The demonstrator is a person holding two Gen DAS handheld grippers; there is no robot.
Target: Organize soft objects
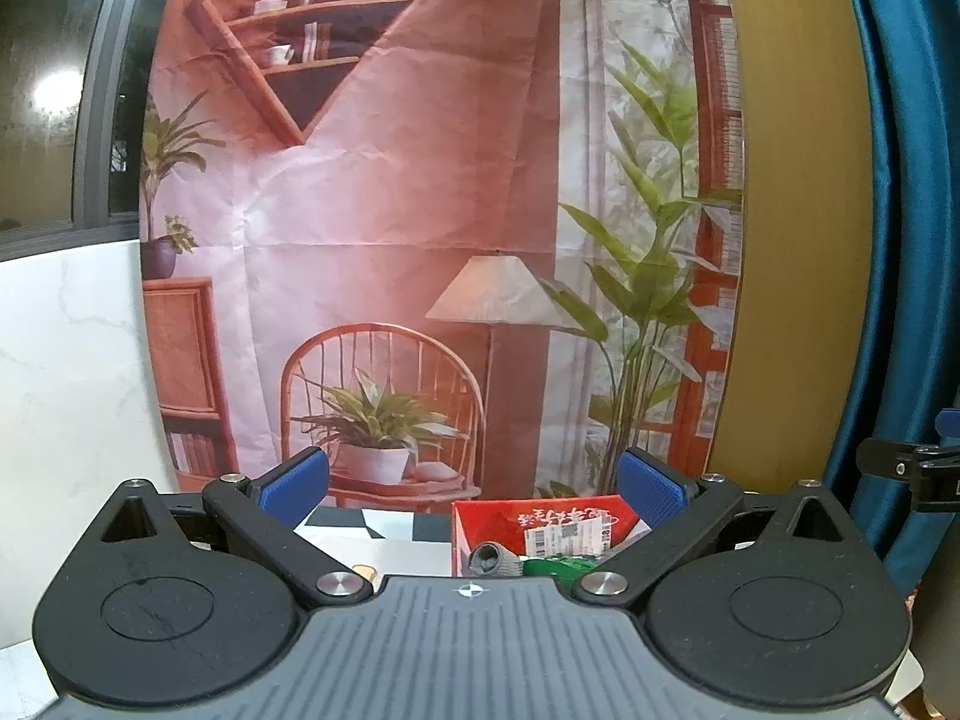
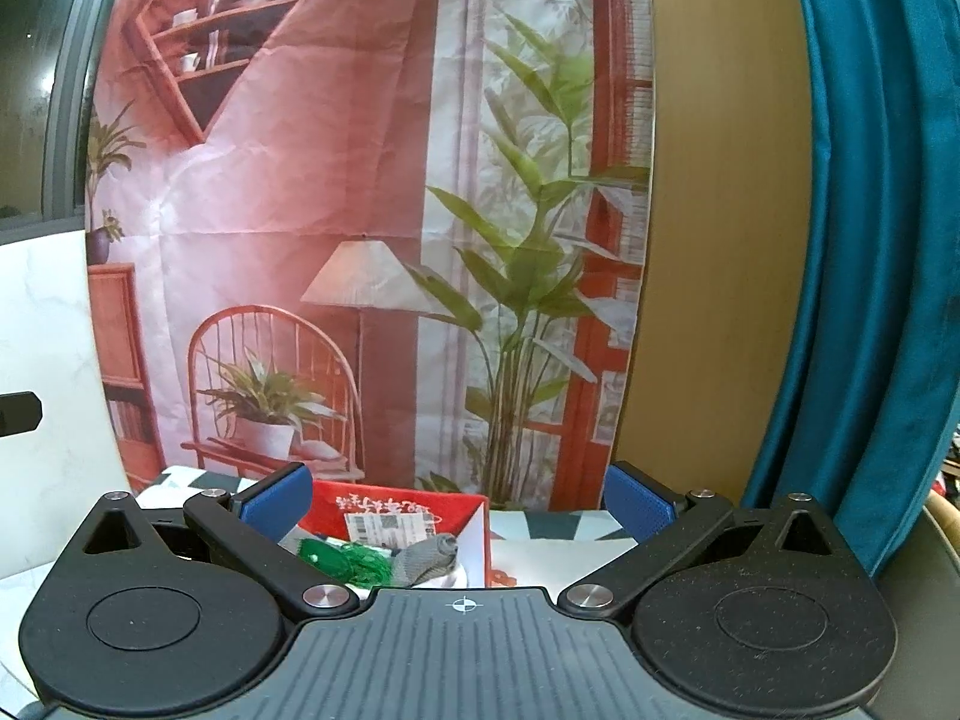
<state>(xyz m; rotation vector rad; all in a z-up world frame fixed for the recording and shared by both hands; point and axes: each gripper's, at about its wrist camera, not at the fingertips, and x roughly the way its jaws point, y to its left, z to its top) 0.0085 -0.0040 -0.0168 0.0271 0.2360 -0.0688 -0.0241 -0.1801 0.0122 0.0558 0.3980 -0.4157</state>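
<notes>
Much of the scene sits low and is cut off by the gripper bodies. In the left wrist view, the red box [image 1: 543, 525] shows only its upper part above the grey ribbed housing; its base and whatever it rests on are hidden. Inside it, a rolled grey knit sock [image 1: 492, 559] lies beside a crinkly green item [image 1: 561, 566], both partly masked, and a white barcode label [image 1: 567, 534] is stuck on the inner wall. The printed script on the box is upside down and too small to read.

The left gripper [image 1: 474, 489] holds nothing, its jaws spread wide, the blue textured pads [image 1: 297, 483] well apart. The right gripper [image 2: 459, 501] is likewise released and empty, with the box lying between and beyond its jaws.

The box stands on a tabletop [image 2: 540, 546] with a black-and-white geometric pattern, only slivers showing. Behind hangs a creased printed backdrop [image 1: 390, 210], with a teal velvety curtain [image 2: 870, 240] at right.
</notes>
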